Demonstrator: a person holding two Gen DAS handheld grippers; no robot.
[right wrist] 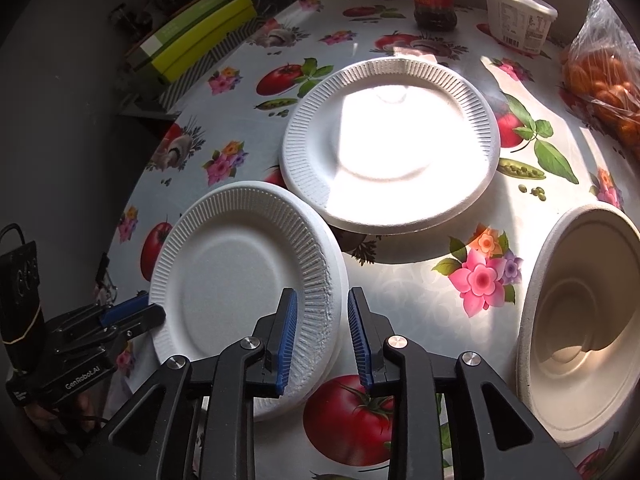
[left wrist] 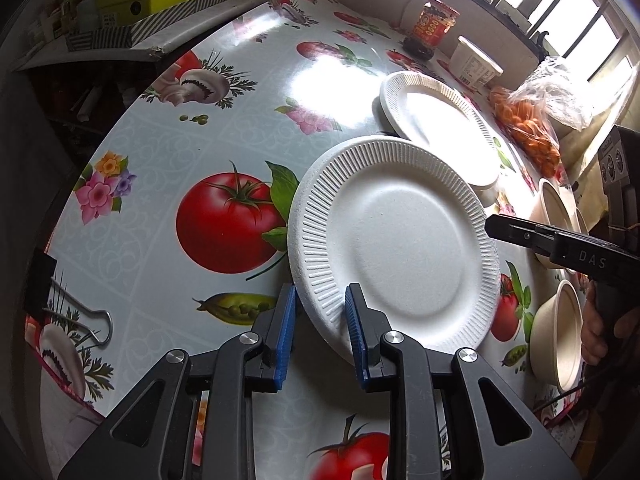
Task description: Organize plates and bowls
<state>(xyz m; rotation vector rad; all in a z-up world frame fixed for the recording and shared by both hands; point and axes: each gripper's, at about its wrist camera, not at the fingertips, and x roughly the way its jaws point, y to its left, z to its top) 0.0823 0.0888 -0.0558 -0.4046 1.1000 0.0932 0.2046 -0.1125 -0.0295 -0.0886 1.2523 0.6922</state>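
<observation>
the near foam plate [right wrist: 244, 280] sits at lower left of the right wrist view, its far rim just touching or overlapping the second foam plate [right wrist: 390, 142] in the sunlit upper centre. the right gripper [right wrist: 322, 336] straddles the near plate's right rim, blue pads slightly apart, rim between them but not pinched. the left gripper [left wrist: 320, 336] at bottom centre of its own view has the plate's lower rim between its pads [left wrist: 286, 336], also loosely; whether they press is hard to tell, and they look a little apart.

risk, as i judge it: with both holds loose, the light plate could slip or tip when lifted, or catch the second plate. the foam rim looks crumbled near the right pads. a paper bowl [right wrist: 580, 320] lies at right.
</observation>
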